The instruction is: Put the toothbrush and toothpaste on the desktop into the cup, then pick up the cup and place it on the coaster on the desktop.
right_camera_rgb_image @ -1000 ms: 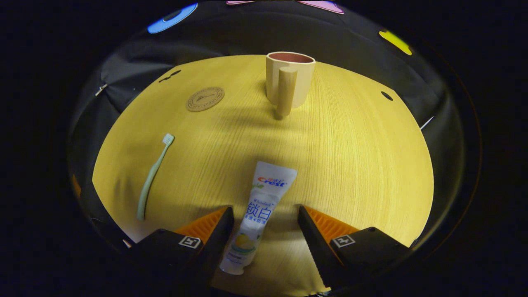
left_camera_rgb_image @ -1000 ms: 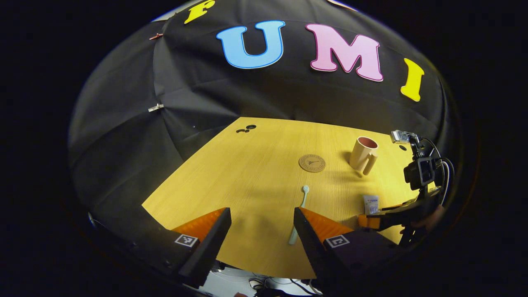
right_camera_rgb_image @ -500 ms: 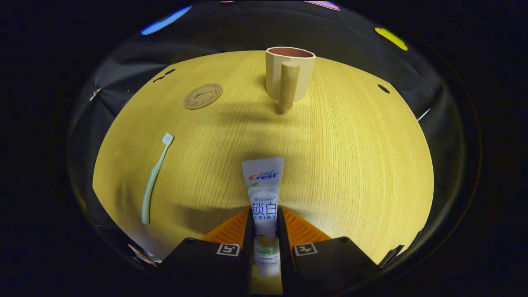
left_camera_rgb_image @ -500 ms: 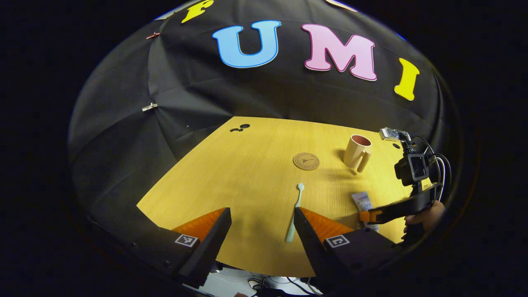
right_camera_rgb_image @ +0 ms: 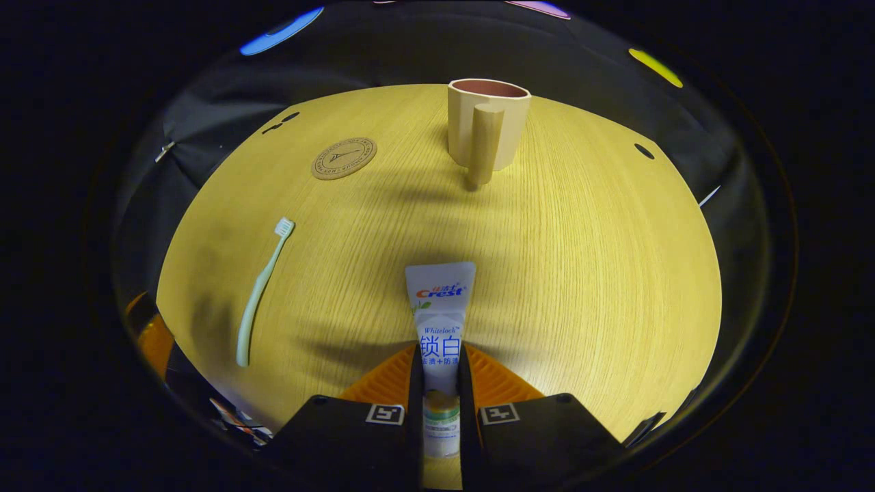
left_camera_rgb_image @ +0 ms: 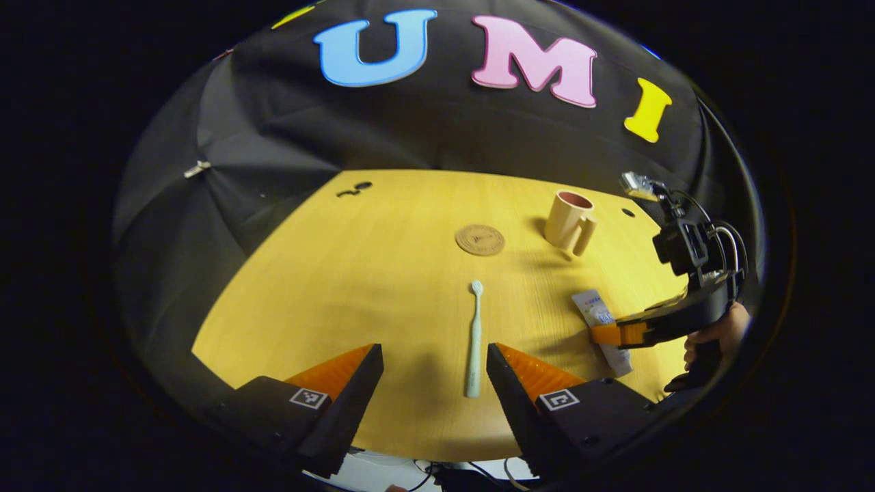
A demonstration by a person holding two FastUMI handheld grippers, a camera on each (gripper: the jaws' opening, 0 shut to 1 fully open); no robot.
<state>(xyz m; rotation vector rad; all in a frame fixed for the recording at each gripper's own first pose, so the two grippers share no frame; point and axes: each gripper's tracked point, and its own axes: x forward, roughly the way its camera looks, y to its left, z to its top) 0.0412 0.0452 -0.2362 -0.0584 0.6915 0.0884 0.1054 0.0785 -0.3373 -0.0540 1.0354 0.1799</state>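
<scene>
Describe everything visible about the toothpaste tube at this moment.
The toothpaste tube is a white, soft-looking plastic tube with printed lettering and a flat crimped end pointing toward the cup. The right gripper has its jaws closed on the tube's lower half, near the cap end. In the left gripper view it slants above the desktop, which its cap end seems to touch.

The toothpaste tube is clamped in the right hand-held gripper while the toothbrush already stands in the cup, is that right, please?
Not quite. The toothpaste tube is indeed clamped in the right hand-held gripper, but the toothbrush is not in the cup: the right gripper view shows it lying flat on the desktop, well apart from the cup. The left gripper view shows it lying ahead of the open left hand-held gripper.
</scene>
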